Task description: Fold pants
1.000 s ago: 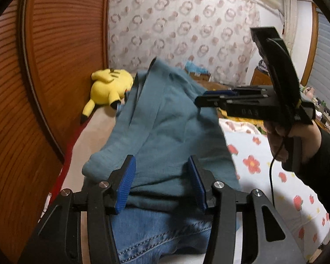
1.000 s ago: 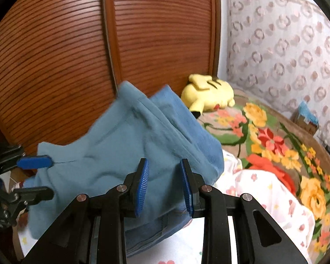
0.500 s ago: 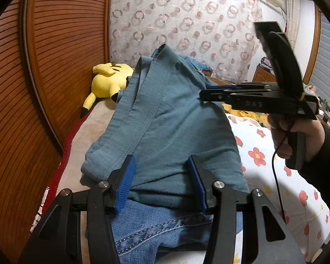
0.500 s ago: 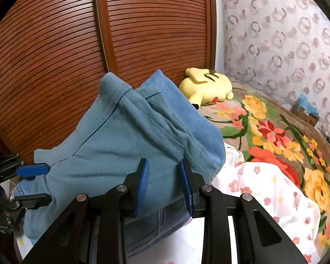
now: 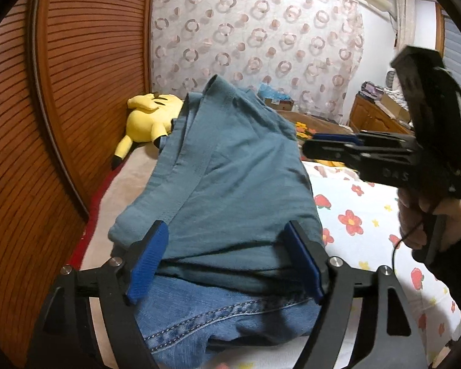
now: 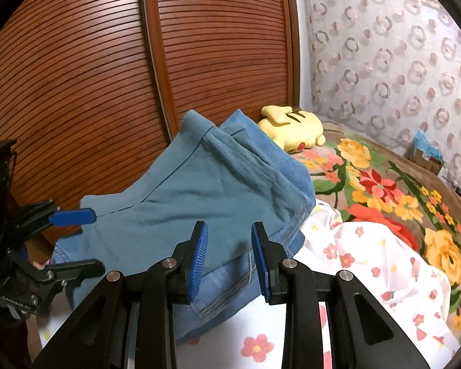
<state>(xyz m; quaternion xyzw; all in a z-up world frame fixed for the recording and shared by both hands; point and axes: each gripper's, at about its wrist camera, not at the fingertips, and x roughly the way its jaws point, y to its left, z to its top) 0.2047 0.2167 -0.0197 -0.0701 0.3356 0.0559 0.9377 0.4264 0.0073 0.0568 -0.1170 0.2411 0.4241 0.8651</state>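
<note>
My left gripper (image 5: 226,261) and right gripper (image 6: 229,255) gape around the pants (image 5: 230,190) ahead; I'd pinch both edges evenly before folding.

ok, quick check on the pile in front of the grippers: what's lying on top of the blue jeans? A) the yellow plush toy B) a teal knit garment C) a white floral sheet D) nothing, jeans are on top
B: the teal knit garment is draped over the blue jeans, whose stitched denim edge shows beneath it; the yellow plush toy sits farther back by the wooden wall, and the white floral sheet lies under and beside the pile.
</note>
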